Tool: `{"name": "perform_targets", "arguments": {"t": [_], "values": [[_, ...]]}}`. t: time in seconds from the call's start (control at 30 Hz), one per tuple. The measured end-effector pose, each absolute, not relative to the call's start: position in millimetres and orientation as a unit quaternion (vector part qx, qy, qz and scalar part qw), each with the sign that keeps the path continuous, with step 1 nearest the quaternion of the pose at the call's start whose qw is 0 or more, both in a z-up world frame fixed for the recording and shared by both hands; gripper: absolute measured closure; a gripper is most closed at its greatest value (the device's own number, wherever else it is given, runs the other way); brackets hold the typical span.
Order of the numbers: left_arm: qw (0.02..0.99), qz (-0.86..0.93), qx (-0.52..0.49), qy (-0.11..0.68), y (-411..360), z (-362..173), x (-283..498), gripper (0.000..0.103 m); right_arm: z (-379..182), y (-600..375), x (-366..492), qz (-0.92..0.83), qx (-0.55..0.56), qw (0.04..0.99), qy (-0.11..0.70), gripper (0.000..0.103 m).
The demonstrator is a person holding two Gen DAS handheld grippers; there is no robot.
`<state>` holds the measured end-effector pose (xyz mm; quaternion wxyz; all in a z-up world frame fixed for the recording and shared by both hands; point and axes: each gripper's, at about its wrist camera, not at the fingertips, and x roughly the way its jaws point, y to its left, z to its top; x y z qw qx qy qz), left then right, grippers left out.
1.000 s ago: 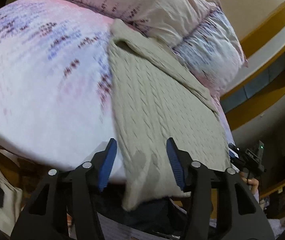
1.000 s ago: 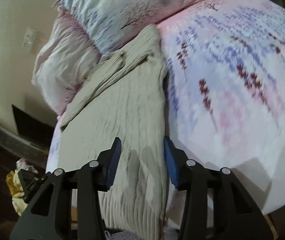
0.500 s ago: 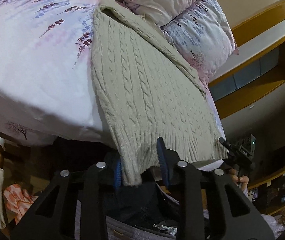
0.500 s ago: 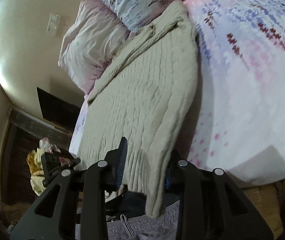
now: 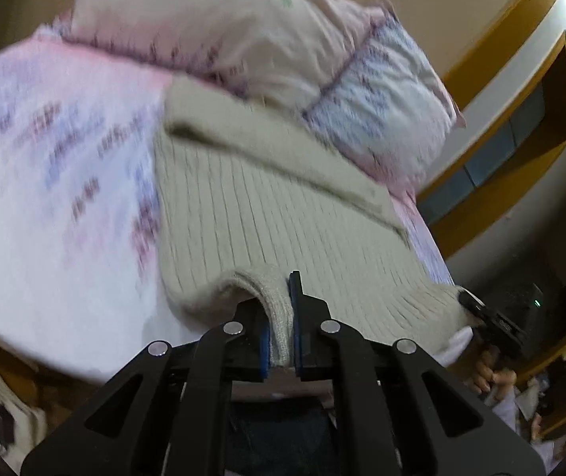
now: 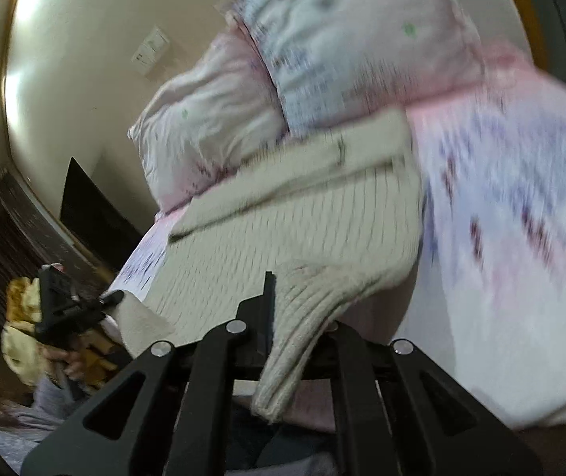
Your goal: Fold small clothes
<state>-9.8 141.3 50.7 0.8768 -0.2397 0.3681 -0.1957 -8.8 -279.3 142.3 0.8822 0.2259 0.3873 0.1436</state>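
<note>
A: How is the sweater (image 5: 283,214) held?

B: Its ribbed hem is pinched at one corner by the left gripper (image 5: 281,329) and at the other by the right gripper (image 6: 283,317), both closed on the knit.

A: Where is it lying?

B: It is spread on the bed (image 5: 56,198), with the collar end near the pillows (image 5: 243,27) and the hem raised at the near edge.

A: And its long axis?

B: It is run from hem to pillows, away from the cameras.

A: How should the fold be done well?

B: Both corners should be carried level and together toward the collar, so a straight crease is formed.
</note>
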Motion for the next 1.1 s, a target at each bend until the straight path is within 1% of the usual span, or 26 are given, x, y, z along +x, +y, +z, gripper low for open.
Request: {"name": "perform_targets", "arguments": {"t": [0.23,0.37,0.47,0.67,0.8,1.1], "values": [[0.911,-0.158,-0.23,0.302,158.5,92.7,34.1,0.096,176.4,-270.9,25.0,0.106,0.151,0.935,0.302,0.097],[0.923,-0.146,-0.212,0.286,157.9,105.5,63.7,0.097,184.7,-264.8,53.0,0.088,0.113,0.952,0.27,0.097],[0.928,-0.135,-0.203,0.281,154.2,110.7,95.8,0.097,183.9,-267.3,77.5,0.078,0.111,0.956,0.259,0.097],[0.93,-0.114,-0.198,0.288,145.9,106.2,159.0,0.097,169.7,-274.4,126.4,0.056,0.117,0.956,0.263,0.097],[0.925,-0.1,-0.199,0.307,142.5,90.4,197.9,0.097,153.9,-278.9,159.8,0.044,0.126,0.949,0.286,0.097],[0.918,-0.084,-0.21,0.327,142.3,65.3,242.9,0.097,115.2,-291.4,220.5,0.023,0.157,0.927,0.34,0.097]]}}
